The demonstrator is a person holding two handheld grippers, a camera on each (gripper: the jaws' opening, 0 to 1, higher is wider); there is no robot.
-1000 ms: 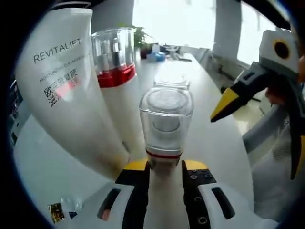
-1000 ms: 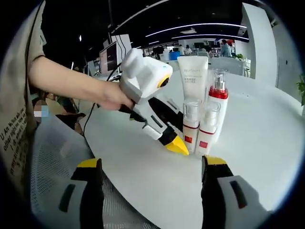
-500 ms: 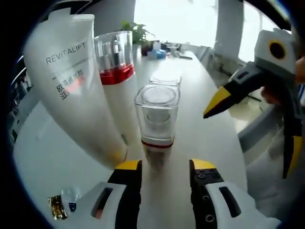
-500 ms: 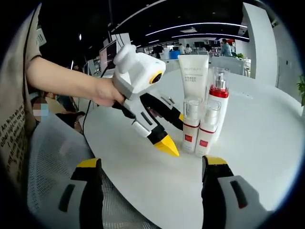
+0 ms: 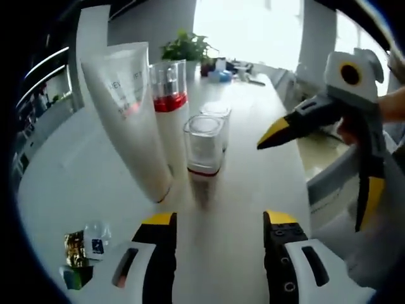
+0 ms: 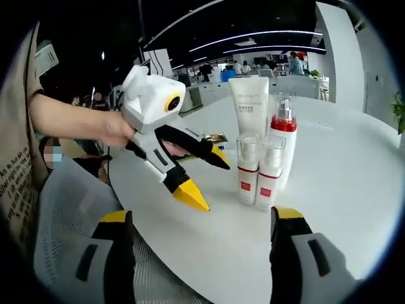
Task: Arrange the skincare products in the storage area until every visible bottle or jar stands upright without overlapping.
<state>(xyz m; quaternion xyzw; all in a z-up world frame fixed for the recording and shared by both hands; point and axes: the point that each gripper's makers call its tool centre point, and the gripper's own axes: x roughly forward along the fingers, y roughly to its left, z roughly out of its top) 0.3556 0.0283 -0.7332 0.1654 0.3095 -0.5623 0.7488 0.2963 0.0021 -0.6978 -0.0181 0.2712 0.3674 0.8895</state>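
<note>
We released small bottle, backed left gripper away, jaws spread. Bottle stood upright at 12 o'clock beside tube. Right gripper spread, idle. Arrangement looked complete.

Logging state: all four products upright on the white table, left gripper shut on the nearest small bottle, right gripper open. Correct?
Not quite. The left gripper is open: in the left gripper view its jaws stand apart, short of the nearest small bottle and not touching it. The rest holds: tube, pump bottle and both small bottles stand upright on the white table; the right gripper is open.
</note>
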